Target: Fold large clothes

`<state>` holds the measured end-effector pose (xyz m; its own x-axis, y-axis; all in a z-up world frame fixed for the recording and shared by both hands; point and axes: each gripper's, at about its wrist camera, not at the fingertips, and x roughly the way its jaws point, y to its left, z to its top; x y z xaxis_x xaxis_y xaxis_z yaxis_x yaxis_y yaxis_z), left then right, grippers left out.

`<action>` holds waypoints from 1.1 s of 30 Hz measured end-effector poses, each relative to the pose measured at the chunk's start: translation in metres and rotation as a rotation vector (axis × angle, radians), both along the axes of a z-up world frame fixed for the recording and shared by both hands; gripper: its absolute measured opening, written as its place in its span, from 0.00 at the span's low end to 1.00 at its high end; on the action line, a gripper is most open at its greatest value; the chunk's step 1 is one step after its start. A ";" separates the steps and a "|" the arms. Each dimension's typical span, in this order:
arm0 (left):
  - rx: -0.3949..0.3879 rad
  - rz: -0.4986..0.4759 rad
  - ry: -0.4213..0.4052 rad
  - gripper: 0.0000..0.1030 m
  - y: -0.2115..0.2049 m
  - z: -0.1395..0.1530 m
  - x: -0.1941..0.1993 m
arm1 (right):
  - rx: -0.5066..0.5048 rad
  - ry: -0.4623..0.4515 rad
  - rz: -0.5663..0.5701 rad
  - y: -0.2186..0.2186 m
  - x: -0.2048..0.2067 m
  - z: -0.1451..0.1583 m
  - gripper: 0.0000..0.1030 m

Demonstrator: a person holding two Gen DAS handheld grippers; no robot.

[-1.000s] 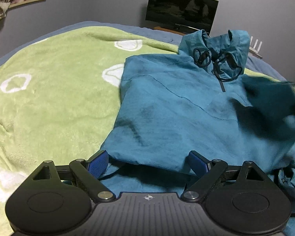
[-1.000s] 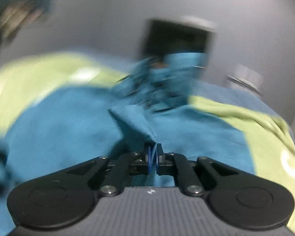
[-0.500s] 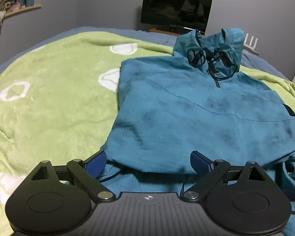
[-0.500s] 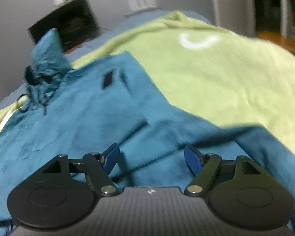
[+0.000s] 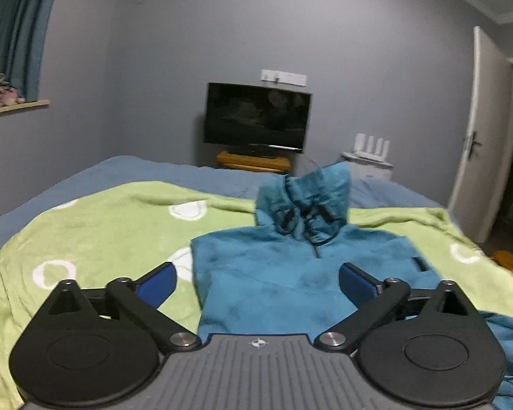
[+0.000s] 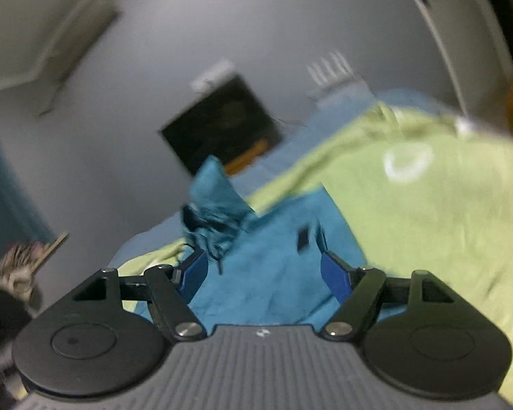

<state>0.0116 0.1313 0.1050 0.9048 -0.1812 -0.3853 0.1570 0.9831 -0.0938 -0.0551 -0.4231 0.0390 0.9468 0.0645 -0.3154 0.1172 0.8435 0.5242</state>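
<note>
Lying flat on blanket (image 5: 113,225), hoodie (image 5: 284,280)

Green blanket (image 5: 119,225) with white rings lay under and left of the gripper, over a blue sheet (image 5: 95,174). Dark TV (image 5: 256,118) stood straight ahead on a wooden stand (image 5: 253,162); white router (image 5: 372,145) and door (image 5: 478,130) ahead-right, curtain (image 5: 13,27) far left.
</note>
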 end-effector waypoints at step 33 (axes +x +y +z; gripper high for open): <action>-0.157 0.034 0.223 0.89 0.095 0.068 -0.159 | -0.149 0.209 0.258 -0.007 -0.148 0.033 0.82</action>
